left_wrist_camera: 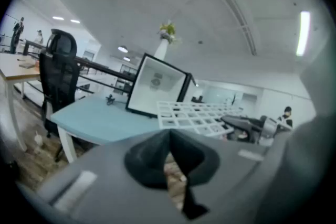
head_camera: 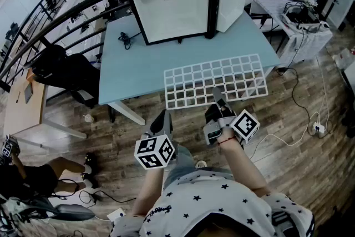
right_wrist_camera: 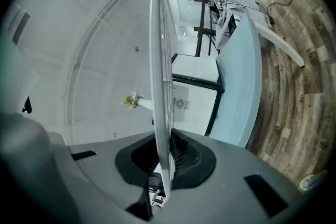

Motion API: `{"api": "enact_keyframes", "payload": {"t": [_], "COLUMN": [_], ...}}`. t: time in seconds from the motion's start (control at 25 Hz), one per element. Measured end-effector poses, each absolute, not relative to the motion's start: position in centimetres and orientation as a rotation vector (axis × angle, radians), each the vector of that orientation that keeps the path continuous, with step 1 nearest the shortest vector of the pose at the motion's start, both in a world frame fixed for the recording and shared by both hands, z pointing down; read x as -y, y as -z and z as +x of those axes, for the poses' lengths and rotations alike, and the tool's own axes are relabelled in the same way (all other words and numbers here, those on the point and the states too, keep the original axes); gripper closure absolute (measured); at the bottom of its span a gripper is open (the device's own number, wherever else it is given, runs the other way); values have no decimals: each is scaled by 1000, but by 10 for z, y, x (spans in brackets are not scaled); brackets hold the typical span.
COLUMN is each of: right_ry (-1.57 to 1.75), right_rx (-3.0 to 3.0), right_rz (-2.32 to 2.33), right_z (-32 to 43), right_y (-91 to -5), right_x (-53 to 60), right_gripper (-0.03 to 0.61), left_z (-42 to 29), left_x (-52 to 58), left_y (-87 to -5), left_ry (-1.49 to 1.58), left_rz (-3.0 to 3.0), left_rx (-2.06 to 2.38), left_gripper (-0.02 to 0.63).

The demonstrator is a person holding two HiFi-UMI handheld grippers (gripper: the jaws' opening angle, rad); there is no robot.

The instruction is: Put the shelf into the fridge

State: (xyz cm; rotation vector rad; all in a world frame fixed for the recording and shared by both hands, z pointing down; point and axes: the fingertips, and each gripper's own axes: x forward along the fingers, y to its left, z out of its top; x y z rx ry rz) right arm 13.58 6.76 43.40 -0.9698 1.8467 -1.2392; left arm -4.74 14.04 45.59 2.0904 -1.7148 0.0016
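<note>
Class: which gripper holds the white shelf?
The right gripper: its jaws pinch the near edge of the shelf. The left gripper is shut, empty.

- Right hand-held gripper: dark ribbed pads are closed on the near edge of the shelf.
- Shelf: a white wire grid, seen edge-on, is held between the pads and extends away from the camera.
- Fridge: it is seen open beyond the shelf, white inside, with a round vent, and is set on the surface.
- Surface: the top is pale blue.
- Floor: wood planks are seen.
</note>
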Motion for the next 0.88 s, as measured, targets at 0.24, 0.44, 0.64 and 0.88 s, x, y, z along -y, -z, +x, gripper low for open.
{"api": "enact_keyframes", "payload": {"t": [0.24, 0.44, 0.64, 0.88], "right_ry": [1236, 1245, 1251, 1275], "right_rx": [-1839, -1844, -1849, -1820], "right_rz": [-964, -959, -928, -911], "right_z": [145, 145, 145, 150], "right_y": [-435, -436, -433, -435], "right_x": [-73, -77, -81, -82], "right_gripper": [540, 540, 540, 540], "left_z": [-38, -38, -34, -29], "left_x": [-148, -154, -160, -166], "left_y": [-455, -456, -457, -462], "left_ry": [-14, -5, 5, -9], "left_rz": [2101, 2087, 2074, 2063], "left_rx": [1713, 1723, 1723, 1719], "left_gripper": [609, 609, 609, 609]}}
